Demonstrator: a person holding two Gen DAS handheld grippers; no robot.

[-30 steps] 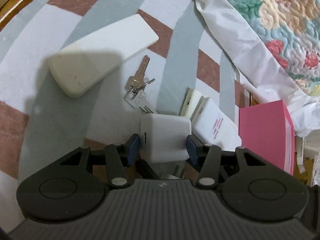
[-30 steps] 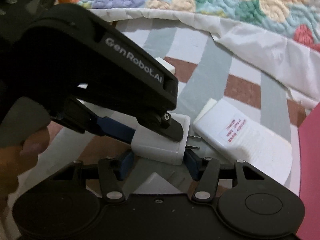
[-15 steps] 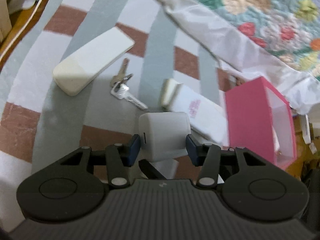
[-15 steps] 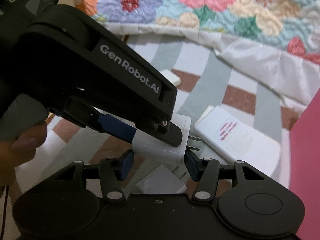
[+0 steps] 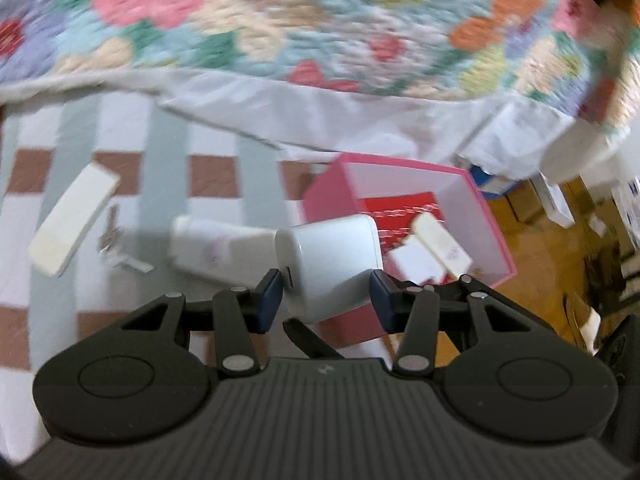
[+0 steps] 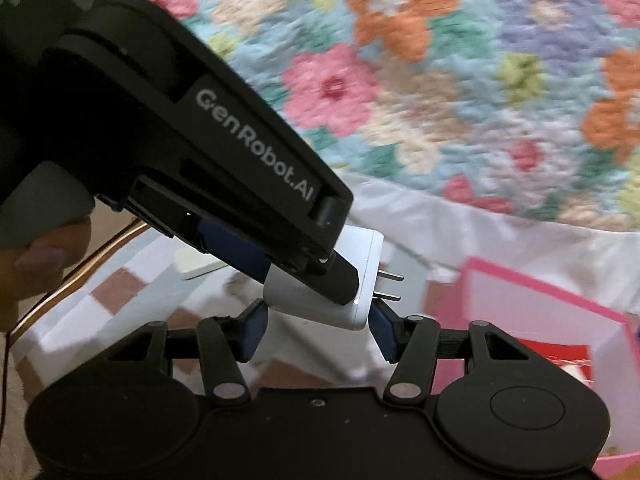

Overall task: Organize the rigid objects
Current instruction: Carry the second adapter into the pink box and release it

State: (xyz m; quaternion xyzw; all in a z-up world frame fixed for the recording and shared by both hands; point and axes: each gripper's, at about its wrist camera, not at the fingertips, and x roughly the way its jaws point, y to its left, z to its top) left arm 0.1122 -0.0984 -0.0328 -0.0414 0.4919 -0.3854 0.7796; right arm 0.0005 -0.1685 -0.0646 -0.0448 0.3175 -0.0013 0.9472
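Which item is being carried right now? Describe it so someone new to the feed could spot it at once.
Start at the pink box standing open on the striped cloth below the floral quilt. In front of it, both the left gripper and the right gripper clamp a white charger block. Unlike the flat white pieces on the cloth, it is chunky, with two metal prongs.

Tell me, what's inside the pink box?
Inside the pink box I can see a red card or packet and a couple of small white pieces. The white charger held in front hides the box's near left corner.
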